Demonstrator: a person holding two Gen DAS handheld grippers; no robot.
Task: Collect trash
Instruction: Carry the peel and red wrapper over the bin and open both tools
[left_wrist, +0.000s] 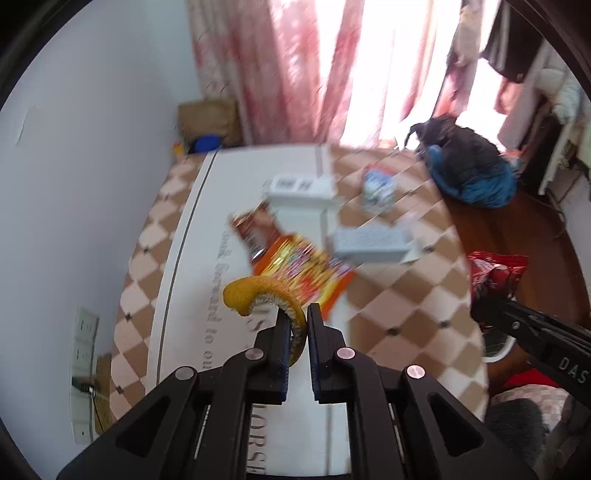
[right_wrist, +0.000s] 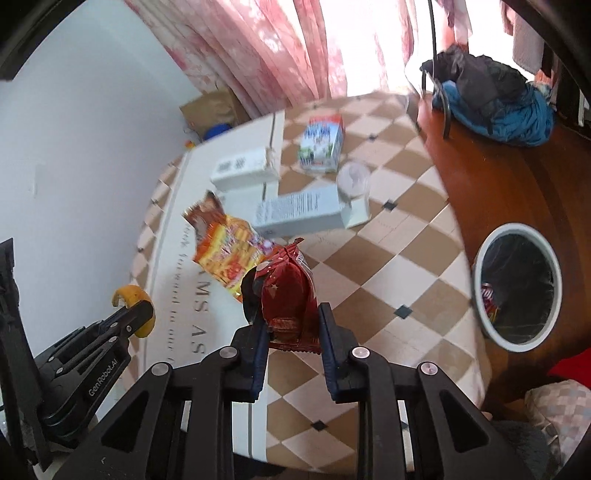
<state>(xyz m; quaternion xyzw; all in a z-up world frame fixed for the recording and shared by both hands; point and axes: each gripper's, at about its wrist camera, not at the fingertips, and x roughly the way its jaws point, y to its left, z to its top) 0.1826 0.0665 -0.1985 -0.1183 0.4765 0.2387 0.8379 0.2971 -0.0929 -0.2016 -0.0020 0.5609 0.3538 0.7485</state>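
Observation:
My left gripper (left_wrist: 297, 314) is shut on a curled piece of orange peel (left_wrist: 258, 293), held above the table; the peel (right_wrist: 133, 295) and that gripper (right_wrist: 142, 308) also show at the left of the right wrist view. My right gripper (right_wrist: 290, 314) is shut on a crumpled red snack wrapper (right_wrist: 288, 291), lifted off the table; the wrapper (left_wrist: 496, 271) appears at the right edge of the left wrist view. On the table lie an orange-yellow snack packet (right_wrist: 229, 254), a brown wrapper (right_wrist: 203, 214), white boxes (right_wrist: 299, 212) and a milk carton (right_wrist: 321, 142).
The checkered tablecloth (right_wrist: 388, 258) covers a round table. A white-rimmed bin (right_wrist: 517, 284) with a dark liner stands on the wooden floor to the right, some trash inside. A dark and blue bundle (right_wrist: 491, 99) lies by the curtains. A clear cup (right_wrist: 352, 179) sits on the table.

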